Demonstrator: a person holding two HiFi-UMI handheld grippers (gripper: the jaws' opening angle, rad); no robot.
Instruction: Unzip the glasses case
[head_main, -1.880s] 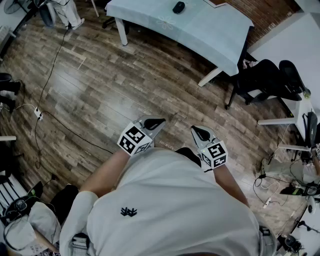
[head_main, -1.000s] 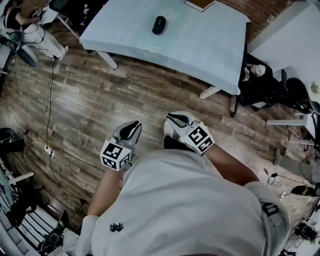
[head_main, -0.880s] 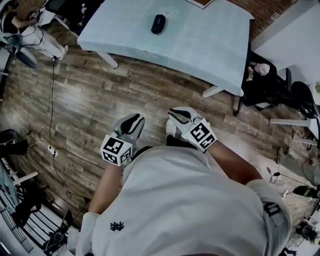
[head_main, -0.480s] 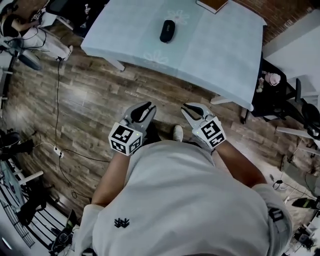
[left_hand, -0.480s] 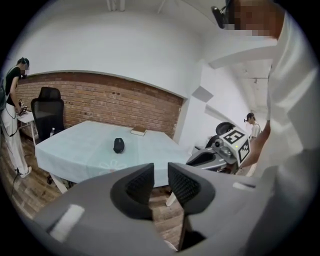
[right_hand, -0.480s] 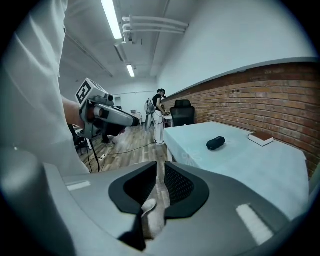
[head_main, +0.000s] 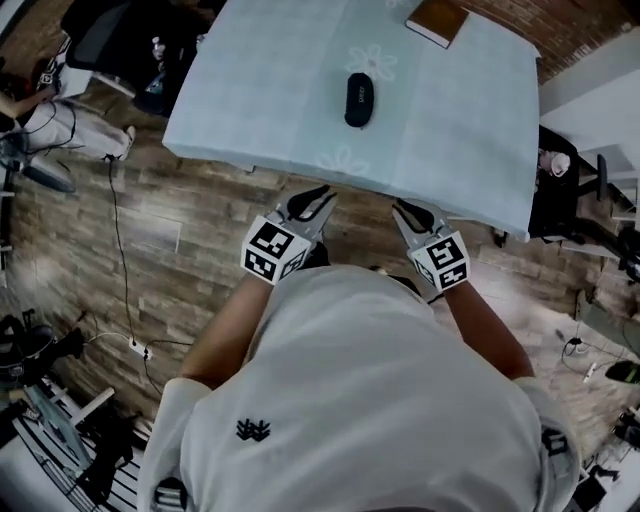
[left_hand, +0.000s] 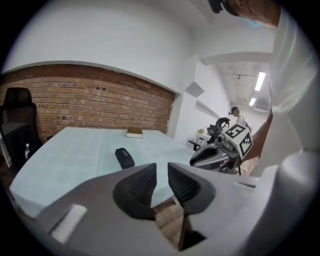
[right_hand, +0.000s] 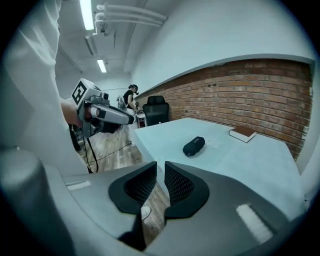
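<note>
Glasses case (head_main: 359, 99): mid-table (head_main: 250, 110), untouched | left gripper (head_main: 310, 203), right gripper (head_main: 412, 215): at table's near edge, jaws slightly apart, empty | step: approach | next: reach over table, steady case, find zipper pull

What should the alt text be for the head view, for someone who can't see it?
Seen from above, a person in a white shirt holds the left tongs and right tongs, both empty, at the near edge of a pale blue table. A black glasses case lies near the table's middle, a brown book at its far edge.
</note>
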